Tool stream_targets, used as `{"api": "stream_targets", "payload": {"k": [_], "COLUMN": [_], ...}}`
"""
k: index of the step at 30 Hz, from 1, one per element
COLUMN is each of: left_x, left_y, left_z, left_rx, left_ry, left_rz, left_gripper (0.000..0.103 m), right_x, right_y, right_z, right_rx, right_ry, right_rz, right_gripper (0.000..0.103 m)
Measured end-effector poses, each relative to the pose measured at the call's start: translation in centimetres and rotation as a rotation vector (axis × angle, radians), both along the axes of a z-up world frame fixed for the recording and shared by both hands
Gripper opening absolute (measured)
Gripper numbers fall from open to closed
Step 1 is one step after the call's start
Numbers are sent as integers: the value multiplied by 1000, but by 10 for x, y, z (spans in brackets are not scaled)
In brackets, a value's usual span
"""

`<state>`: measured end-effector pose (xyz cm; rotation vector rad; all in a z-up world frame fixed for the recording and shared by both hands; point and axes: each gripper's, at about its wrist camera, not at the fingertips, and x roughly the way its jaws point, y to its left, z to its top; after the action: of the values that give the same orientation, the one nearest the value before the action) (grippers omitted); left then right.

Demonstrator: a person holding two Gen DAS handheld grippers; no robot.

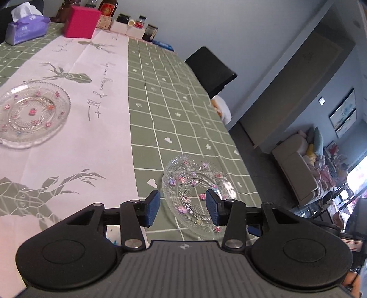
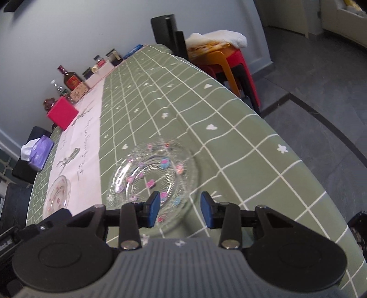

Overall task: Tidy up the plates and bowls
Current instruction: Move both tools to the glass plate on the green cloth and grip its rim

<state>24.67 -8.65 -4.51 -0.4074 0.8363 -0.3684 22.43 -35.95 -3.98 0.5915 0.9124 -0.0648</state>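
Both pairs of jaws stand partly apart with nothing between the pads: my left gripper [image 1: 182,209] and my right gripper [image 2: 180,210] each hang over the same near glass plate [image 1: 197,193] without touching it.

Largest first: the table [image 1: 160,96] runs away from me under a green checked cloth with a pale runner [image 1: 91,119] down its middle. At the far end sit a red box [image 1: 81,21], a tissue pack [image 1: 25,29] and a row of jars [image 1: 135,23]. A second glass plate [image 1: 31,114] lies on the runner, well apart from the near one, which rests on the green cloth close to the table's edge. Both carry small coloured flowers. I see no bowls.

I judge that I am at the approach step, about to pick up the near plate so it can join the other. The next move calls for sliding one pad under the thin raised rim and closing gently; clear glass near an edge could slip or skid off.
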Motion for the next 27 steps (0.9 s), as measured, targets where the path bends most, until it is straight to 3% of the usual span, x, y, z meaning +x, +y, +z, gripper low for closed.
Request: {"api": "stream_targets", "payload": {"k": [4, 16, 20, 24, 27], "left_x": [17, 41, 42, 42, 41], "left_y": [-8, -10, -13, -16, -18], "left_z": [-15, -40, -40, -40, -38], "left_rx": [33, 0, -5, 8, 35], "left_ry": [31, 104, 103, 108, 99], "left_rz": [5, 30, 29, 37, 32], "left_gripper": [43, 21, 19, 14, 12], "right_x": [7, 28, 32, 37, 36], "right_y": [-4, -12, -15, -14, -14], "right_z": [-2, -13, -16, -22, -23], "right_rx": [1, 38, 50, 60, 40], "right_ry": [8, 37, 44, 49, 50], "right_rz": [-7, -4, -3, 14, 13], "right_gripper": [38, 31, 30, 14, 7]}}
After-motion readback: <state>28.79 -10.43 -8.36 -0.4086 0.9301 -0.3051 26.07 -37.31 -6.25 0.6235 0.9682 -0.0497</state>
